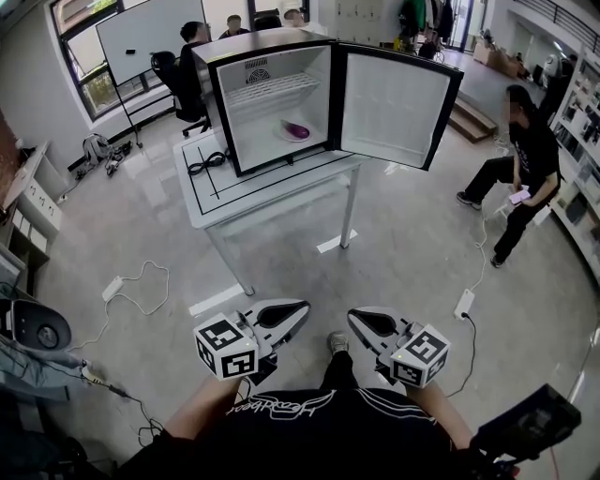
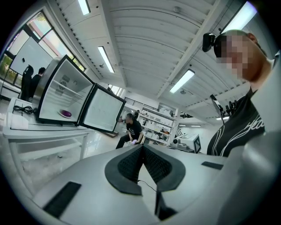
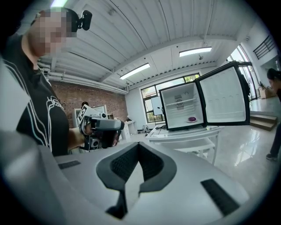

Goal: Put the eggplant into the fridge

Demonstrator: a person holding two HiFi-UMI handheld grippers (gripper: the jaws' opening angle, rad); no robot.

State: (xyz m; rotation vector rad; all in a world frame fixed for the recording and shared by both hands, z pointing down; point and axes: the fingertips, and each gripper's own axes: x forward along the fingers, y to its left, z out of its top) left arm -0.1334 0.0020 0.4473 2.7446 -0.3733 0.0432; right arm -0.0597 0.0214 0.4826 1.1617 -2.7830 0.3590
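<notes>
Head view: eggplant (image 1: 297,130) lies in fridge (image 1: 272,114), long axis seemingly diagonal.

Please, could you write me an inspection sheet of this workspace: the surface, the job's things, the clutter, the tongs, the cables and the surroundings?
Surface: white table bearing the fridge, whose door is wide open.
Job's things: eggplant lies inside the fridge, below the wire shelf.
Clutter: nothing seen on the table besides one cable.
Tongs: left tongs and right tongs are both shut and empty, held near the person's body, apart from the table.
Cables: black coiled cable on the table left of the fridge; white power strips with cords on the floor.
Surroundings: whiteboard, seated person at the right, more people behind the fridge.
</notes>
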